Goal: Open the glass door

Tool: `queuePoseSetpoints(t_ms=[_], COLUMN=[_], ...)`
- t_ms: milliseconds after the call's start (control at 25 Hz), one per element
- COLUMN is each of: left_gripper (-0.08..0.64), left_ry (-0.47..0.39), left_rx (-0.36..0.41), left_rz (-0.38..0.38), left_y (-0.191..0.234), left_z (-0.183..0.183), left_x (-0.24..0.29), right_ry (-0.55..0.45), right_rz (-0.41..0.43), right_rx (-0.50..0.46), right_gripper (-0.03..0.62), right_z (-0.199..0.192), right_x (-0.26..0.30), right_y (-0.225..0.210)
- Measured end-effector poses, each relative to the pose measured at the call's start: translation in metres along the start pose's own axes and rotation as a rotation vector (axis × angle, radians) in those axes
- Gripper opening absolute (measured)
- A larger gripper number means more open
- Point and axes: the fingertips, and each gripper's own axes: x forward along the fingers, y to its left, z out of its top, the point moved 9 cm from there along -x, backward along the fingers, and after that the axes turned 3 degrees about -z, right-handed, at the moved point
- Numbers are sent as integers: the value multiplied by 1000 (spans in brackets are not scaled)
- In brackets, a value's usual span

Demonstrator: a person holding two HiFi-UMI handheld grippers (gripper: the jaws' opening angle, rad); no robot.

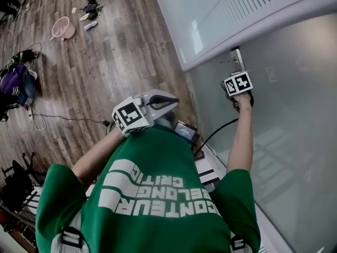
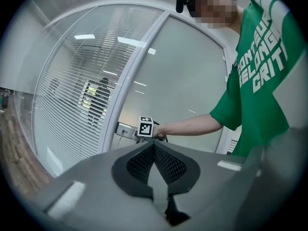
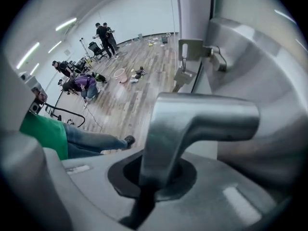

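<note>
Looking steeply down over a person in a green shirt (image 1: 158,199) who stands on a wooden floor (image 1: 116,51). The glass door (image 1: 295,120) fills the head view from one to five o'clock, with its pale frame running up toward one o'clock. At two o'clock the person's outstretched arm holds the right gripper (image 1: 235,75) against the door's edge. In the right gripper view, its jaws are clamped onto the neck of the metal lever door handle (image 3: 192,121), which juts toward three o'clock. A key (image 3: 180,76) hangs from the lock plate at twelve o'clock above it. The left gripper (image 1: 174,101) sits near the centre of the head view, close to the chest and well apart from the door. Its jaws are pressed together with nothing between them. A pink basin (image 1: 63,28) lies on the floor at ten o'clock.
</note>
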Motion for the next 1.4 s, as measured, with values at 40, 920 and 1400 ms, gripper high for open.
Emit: queuePoseSetpoints(t_ms=[40, 920, 1400], left_gripper=[15, 15, 15], left_ry=[2, 22, 36], left_rx=[2, 11, 38], left_rz=[-6, -29, -69], left_y=[0, -1, -29], left_z=[2, -6, -9], left_x=[4, 43, 75], right_ry=[-45, -545, -548], right_rz=[-11, -130, -143], right_rx=[2, -56, -34], right_gripper=[-9, -9, -9], right_z=[-2, 1, 1], right_x=[-1, 21, 15], right_y=[-2, 0, -23])
